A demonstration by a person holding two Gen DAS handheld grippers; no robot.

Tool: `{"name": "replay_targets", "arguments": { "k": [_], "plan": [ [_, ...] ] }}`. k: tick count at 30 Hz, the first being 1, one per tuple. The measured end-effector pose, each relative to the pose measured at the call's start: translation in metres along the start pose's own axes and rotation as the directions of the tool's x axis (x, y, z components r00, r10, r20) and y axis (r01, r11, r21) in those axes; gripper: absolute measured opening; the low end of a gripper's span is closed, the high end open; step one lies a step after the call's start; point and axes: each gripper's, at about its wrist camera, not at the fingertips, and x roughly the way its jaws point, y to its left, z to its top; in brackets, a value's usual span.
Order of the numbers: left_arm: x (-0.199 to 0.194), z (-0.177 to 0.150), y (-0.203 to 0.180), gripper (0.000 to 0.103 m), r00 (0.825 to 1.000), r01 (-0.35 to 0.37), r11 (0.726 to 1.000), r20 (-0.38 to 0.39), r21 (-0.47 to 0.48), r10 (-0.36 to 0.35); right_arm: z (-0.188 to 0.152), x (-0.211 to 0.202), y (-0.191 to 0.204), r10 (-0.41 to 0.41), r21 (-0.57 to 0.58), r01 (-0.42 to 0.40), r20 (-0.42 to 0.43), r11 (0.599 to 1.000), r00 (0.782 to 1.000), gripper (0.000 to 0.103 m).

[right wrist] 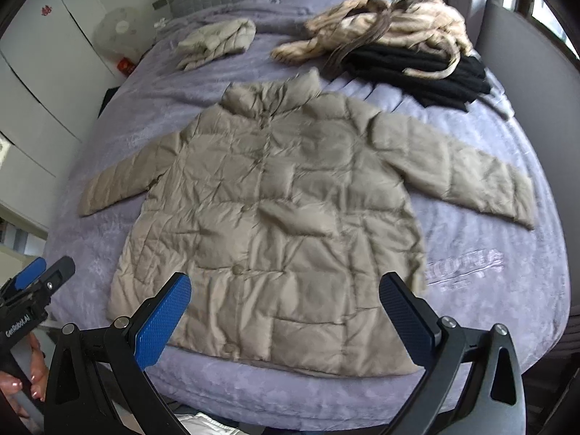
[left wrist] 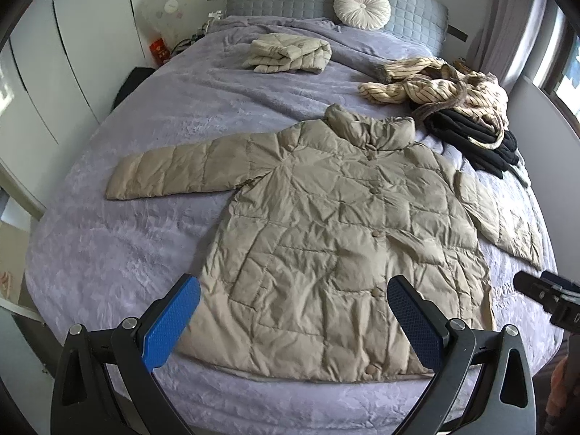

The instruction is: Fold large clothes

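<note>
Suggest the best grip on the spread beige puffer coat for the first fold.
Probably take the beige puffer coat by a sleeve cuff: the sleeves lie flat and outstretched, thin edges free on the bedspread. Bring the open left tool in from the outer side, low.

My tongs: two matching units.
Left gripper (left wrist: 293, 319) and right gripper (right wrist: 284, 317): black frames, silver screws, blue dimpled pads (left wrist: 170, 322); white "CenRobot.AI" lettering.

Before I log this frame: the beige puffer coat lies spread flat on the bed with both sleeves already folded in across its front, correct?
Not quite. The beige puffer coat lies spread flat on the bed, but both sleeves are still stretched outward, not folded in; the right wrist view shows each one clearly.
</note>
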Motion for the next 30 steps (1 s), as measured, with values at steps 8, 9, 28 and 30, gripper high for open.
{"name": "replay_targets", "arguments": {
  "k": [8,9,28,30],
  "plan": [
    [0.061,0.040,0.090,0.103,0.997,0.053,0.995,-0.049,-0.087,-0.058,0.016,0.063,0.054,0.002,0.041,0.003,-0.134,0.999,0.991,0.103],
    [0.076,0.047,0.109,0.103,0.996,0.068,0.991,-0.055,-0.117,-0.075,0.018,0.073,0.063,0.002,0.045,0.005,-0.150,0.999,0.989,0.103],
    [0.325,0.094,0.315,0.103,0.985,0.111,0.841,-0.056,-0.530,-0.165,0.073,0.218,0.180,-0.009,-0.108,-0.013,-0.200,0.994,0.980,0.103],
    [0.338,0.101,0.325,0.103,0.987,0.105,0.830,-0.041,-0.548,-0.152,0.083,0.230,0.192,-0.001,-0.137,-0.025,-0.184,0.990,0.983,0.103]
  ]
}}
